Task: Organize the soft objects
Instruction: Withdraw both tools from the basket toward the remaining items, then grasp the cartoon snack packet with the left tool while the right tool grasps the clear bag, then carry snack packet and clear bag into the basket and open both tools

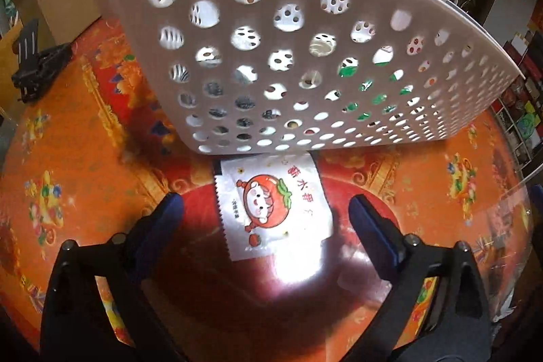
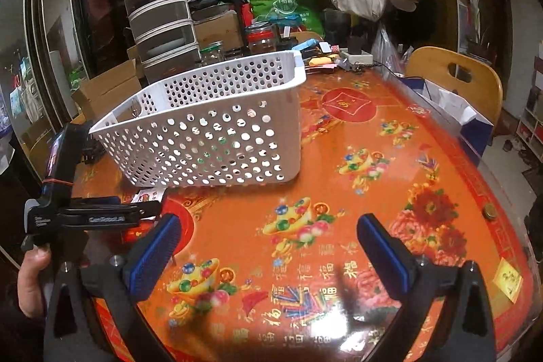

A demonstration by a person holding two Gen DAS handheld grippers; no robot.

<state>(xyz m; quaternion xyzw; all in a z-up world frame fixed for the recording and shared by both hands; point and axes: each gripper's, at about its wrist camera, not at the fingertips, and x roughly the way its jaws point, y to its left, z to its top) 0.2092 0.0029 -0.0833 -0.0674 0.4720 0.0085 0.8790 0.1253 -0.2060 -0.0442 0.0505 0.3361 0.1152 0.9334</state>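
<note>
Between the spread fingers of the left gripper lies a soft white packet printed with a tomato cartoon, flat on the desk, its far edge tucked just under the near wall of the white perforated basket. Neither finger touches it — the packet sits a little beyond the fingertips, roughly centred. Through the basket's holes several items show inside, among them something green, so I judge the sorting well along, with this packet still to be grasped and lifted in. To the right, the right gripper hangs with its jaws wide apart and holds nothing over bare patterned desk — no other loose soft item shows there.
</note>
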